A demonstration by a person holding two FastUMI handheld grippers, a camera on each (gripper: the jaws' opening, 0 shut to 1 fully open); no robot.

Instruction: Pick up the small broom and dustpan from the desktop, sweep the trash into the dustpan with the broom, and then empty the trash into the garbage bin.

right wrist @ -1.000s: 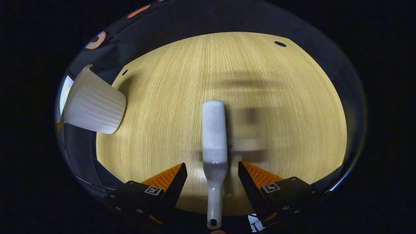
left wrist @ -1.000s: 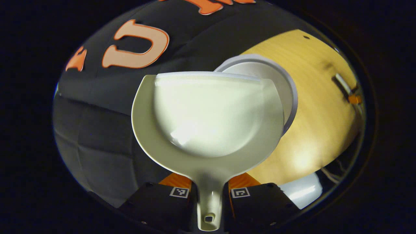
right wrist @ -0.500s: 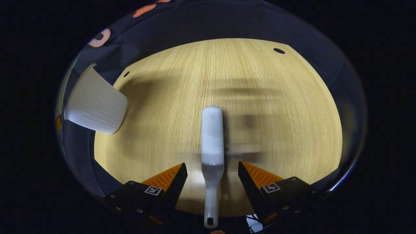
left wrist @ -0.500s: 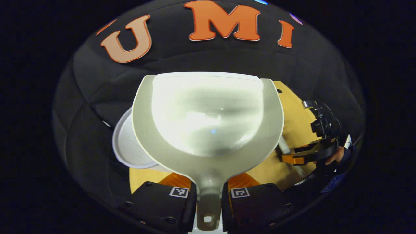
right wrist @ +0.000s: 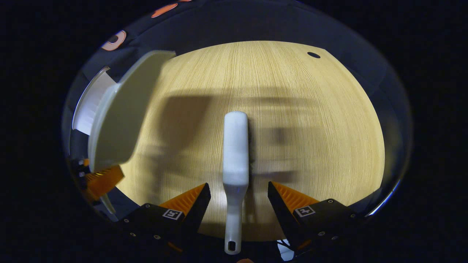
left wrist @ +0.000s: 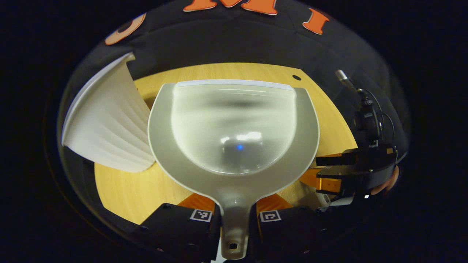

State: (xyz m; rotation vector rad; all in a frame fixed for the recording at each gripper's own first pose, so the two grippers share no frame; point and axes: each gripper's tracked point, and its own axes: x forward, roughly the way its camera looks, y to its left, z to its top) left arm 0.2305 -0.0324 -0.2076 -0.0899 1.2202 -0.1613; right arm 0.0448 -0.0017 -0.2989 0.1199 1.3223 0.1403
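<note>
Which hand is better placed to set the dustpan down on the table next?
Left. The left tongs are shut on the handle of the dustpan, held over the table. The right tongs stand open around the broom, which lies on the table, gripping nothing.

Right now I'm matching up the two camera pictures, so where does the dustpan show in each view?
Left gripper view: the dustpan sits in the middle, bowl facing the camera, its handle clamped between the left gripper jaws at the bottom.
Right gripper view: the dustpan stands at the left edge, seen edge-on.
Shared landmark: the white ribbed garbage bin, just left of the dustpan in both.
</note>
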